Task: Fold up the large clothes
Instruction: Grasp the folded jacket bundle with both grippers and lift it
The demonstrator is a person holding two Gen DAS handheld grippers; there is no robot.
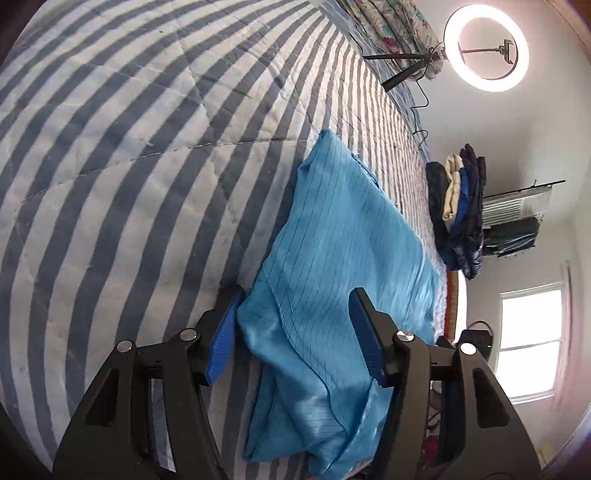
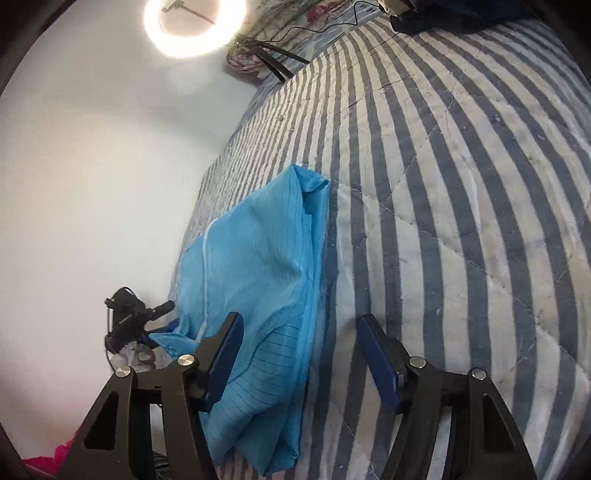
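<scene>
quilt (image 1: pixel 129 166): blue-and-white stripes, diamond stitching, fills the left of the left-wrist view and the right of the right-wrist view.
garment (image 1: pixel 332 258): light blue, thin dark pinstripes, folded into a long strip lying flat on the quilt. Near end rumpled between the claws.
garment axis: long axis runs away from both cameras; far end narrows to a folded corner. In the right-wrist view it (image 2: pixel 258 266) sits along the quilt's left edge, next to the wall.
left gripper (image 1: pixel 295 343): jaws apart, blue pads not pressing anything. Cloth lies between and under them; left pad just beside the cloth's edge, contact unclear.
right gripper (image 2: pixel 299 354): jaws apart, holding nothing. Left pad is over the cloth, right pad over bare quilt.
writing: small white lettering on the black device (image 2: pixel 127 317) by the wall, too small to read. No other labels legible.
clothes pile (image 1: pixel 458 214): dark, cream and blue pieces stacked at the quilt's far edge, well apart from the garment.
ring light (image 1: pixel 485 48): lit, on a stand, far end of the bed, beside floral bedding (image 1: pixel 399 29).
window (image 1: pixel 532 332): bright, right edge of the left-wrist view.
</scene>
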